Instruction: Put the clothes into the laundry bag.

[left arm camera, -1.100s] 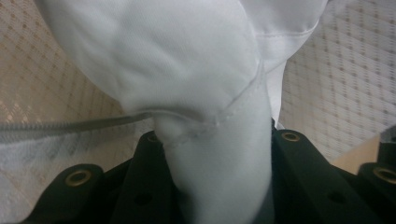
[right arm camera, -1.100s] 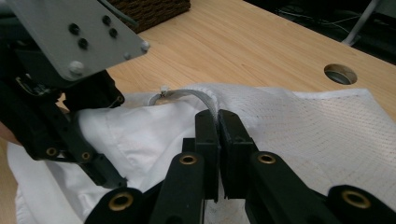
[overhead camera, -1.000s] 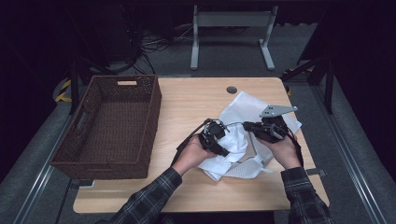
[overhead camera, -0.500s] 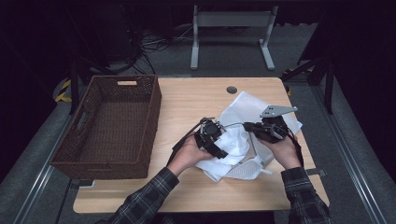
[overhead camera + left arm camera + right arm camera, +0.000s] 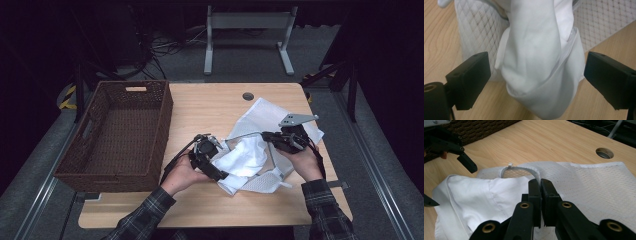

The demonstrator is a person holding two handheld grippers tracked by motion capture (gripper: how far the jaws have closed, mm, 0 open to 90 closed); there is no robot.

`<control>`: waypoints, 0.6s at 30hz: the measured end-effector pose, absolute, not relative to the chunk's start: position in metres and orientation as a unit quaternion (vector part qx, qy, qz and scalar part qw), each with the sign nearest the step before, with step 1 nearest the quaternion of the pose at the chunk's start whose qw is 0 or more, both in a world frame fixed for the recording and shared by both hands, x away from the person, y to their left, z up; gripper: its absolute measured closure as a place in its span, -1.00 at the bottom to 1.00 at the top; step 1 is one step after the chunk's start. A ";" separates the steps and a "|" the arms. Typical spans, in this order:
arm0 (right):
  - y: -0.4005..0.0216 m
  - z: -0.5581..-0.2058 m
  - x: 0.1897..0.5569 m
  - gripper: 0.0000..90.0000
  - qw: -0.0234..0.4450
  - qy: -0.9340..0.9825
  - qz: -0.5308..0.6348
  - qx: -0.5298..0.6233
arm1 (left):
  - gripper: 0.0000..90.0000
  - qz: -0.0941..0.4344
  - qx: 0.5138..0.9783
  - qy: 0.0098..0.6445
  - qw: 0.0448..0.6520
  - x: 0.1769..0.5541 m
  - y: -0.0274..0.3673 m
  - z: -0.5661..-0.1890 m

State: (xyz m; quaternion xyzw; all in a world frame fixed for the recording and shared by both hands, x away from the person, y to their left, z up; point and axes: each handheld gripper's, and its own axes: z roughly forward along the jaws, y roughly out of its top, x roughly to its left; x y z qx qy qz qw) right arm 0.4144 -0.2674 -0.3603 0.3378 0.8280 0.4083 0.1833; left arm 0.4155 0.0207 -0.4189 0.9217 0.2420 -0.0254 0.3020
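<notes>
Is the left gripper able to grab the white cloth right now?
Probably yes. The left gripper has just been opening its jaws, and the white cloth hangs between them, not pinched. Nothing blocks it. The right gripper is shut on the mesh bag rim.

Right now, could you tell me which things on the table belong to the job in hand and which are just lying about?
In the job:
- white garment, part way in the bag's mouth
- white mesh bag, its zipper edge pinched by the right gripper
- left gripper, jaws just opened, either side of the garment, not pressing

Lying about:
- wicker basket, on the table
</notes>
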 end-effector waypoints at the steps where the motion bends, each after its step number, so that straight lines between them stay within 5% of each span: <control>1: -0.267 -0.361 0.414 0.95 0.183 0.828 0.408 0.338 | -0.85 -0.028 0.921 0.244 0.302 0.415 0.021 -0.421; 10: -0.266 -0.363 0.416 0.95 0.182 0.831 0.402 0.338 | -0.84 -0.035 0.939 0.226 0.256 0.413 0.007 -0.443; 18: -0.266 -0.364 0.416 0.95 0.182 0.832 0.401 0.338 | -0.52 -0.018 0.948 0.212 0.239 0.410 0.006 -0.445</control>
